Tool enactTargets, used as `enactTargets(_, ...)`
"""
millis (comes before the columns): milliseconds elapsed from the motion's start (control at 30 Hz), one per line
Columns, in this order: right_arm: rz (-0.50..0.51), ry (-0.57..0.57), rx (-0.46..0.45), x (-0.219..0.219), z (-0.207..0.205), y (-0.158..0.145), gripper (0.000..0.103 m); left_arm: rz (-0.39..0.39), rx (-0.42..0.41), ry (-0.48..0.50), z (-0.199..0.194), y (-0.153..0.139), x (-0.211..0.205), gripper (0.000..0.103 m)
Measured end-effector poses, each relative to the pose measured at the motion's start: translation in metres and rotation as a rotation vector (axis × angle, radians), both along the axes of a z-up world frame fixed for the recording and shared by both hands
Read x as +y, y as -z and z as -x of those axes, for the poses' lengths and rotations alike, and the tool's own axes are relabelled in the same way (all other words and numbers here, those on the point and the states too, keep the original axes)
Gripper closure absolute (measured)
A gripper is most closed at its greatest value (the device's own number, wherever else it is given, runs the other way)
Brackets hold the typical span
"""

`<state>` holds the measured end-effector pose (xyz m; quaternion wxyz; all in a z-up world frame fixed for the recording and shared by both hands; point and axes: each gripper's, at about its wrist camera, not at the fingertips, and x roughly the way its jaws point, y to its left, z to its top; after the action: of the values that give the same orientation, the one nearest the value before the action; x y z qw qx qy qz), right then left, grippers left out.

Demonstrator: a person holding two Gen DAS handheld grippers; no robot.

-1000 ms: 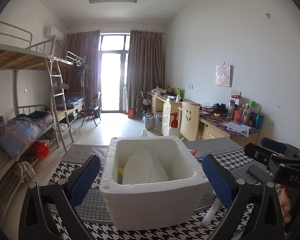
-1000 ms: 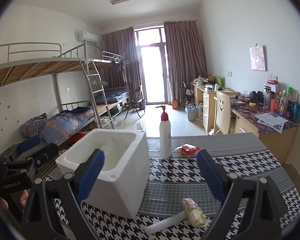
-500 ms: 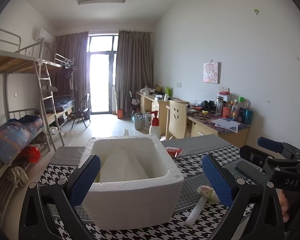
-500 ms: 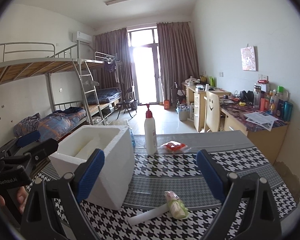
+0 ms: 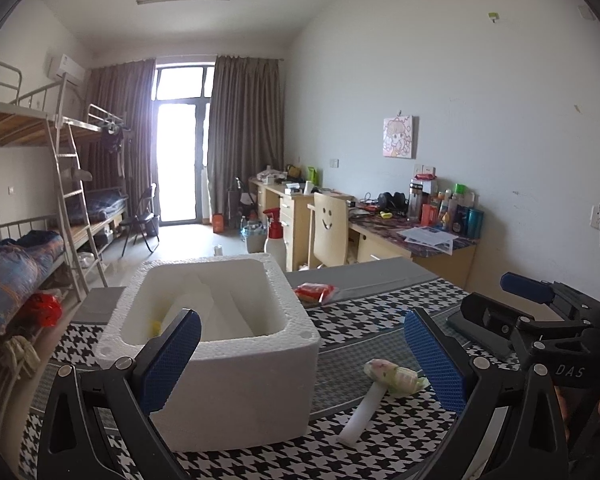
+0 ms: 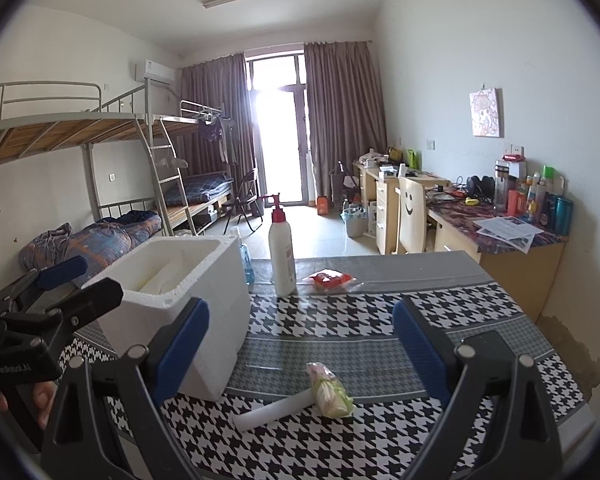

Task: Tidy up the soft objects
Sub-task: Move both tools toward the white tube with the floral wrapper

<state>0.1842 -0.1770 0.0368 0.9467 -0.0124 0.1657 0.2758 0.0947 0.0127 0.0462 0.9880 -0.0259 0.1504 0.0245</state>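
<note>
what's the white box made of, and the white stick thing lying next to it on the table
White box: looks like expanded polystyrene foam, matte, with a pebbly beaded grain on thick walls and rounded rims. White stick: probably soft foam or rolled padding, smooth and matte; the pictures leave it open. Its end is wrapped in a crinkled, pale floral covering, perhaps cloth or plastic.

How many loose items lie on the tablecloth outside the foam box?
3: white roll touching small floral bundle in front, red packet behind. More may hide behind the foam box.

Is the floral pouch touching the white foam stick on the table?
Touching. Right wrist view: the white foam stick runs right up under the floral pouch with no tablecloth visible between them.
</note>
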Motion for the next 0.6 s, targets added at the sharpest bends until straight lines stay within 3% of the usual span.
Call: enactTargets(600,0.023,0.011,0.049,-0.010,0.000,0.023,0.008,-0.013,0.049,0.064,-0.005,0.028,-0.023,0.001)
